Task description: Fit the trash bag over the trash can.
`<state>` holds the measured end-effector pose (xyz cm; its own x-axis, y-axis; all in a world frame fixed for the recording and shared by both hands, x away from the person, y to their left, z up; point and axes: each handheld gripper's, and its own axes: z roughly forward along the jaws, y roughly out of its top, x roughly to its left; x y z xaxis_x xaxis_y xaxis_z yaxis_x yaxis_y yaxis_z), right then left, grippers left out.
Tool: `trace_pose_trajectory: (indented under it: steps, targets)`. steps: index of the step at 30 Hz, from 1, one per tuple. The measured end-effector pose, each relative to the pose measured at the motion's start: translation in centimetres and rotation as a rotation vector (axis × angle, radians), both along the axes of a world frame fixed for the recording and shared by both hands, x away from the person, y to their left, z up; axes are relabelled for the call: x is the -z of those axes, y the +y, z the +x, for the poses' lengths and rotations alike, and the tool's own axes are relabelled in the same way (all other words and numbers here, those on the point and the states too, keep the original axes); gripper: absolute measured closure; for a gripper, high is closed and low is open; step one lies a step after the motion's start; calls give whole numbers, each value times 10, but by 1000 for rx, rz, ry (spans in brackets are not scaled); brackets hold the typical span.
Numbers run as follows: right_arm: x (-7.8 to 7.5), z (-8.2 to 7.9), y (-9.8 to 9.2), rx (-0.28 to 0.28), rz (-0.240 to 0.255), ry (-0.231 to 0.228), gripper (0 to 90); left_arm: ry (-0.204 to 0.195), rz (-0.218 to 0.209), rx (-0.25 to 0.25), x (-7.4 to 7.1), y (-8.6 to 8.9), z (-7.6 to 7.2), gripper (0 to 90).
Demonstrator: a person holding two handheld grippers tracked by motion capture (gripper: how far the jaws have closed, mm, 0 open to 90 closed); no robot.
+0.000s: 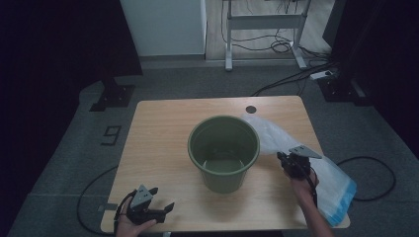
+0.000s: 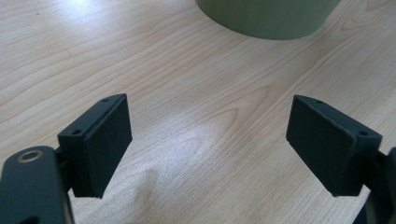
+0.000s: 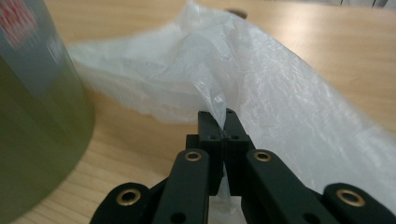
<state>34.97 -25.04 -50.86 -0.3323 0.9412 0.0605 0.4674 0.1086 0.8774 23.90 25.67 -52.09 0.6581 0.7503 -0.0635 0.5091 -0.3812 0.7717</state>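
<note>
From the high view, a green plastic bucket (image 1: 224, 153) stands empty at the middle of the wooden table (image 1: 158, 143), with a clear plastic bag (image 1: 316, 168) lying to its right. The step looks like lining the bucket. The left gripper (image 2: 208, 140) rests at the near left, jaws apart over bare wood. The right gripper (image 3: 224, 128) has its 2 jaws pinched together on the bag's edge; next it likely needs lifting over the rim.
</note>
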Motion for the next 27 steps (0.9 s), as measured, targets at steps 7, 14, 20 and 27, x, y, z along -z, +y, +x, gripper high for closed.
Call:
trace_pose_trajectory:
  steps: [7, 14, 20, 27]
  targets:
    - [-24, -8, -12, 9, 42, -66, 886, -10, -14, -3, -2, 0, -1, 143]
    - [-53, -21, -25, 23, 84, -142, 887, -18, -30, -8, -3, 1, -1, 144]
    - [-79, -30, -37, 32, 112, -205, 886, -18, -33, -8, -3, 0, -1, 144]
    - [-99, -38, -40, 19, 136, -251, 887, -14, -29, -2, -2, -3, 0, 144]
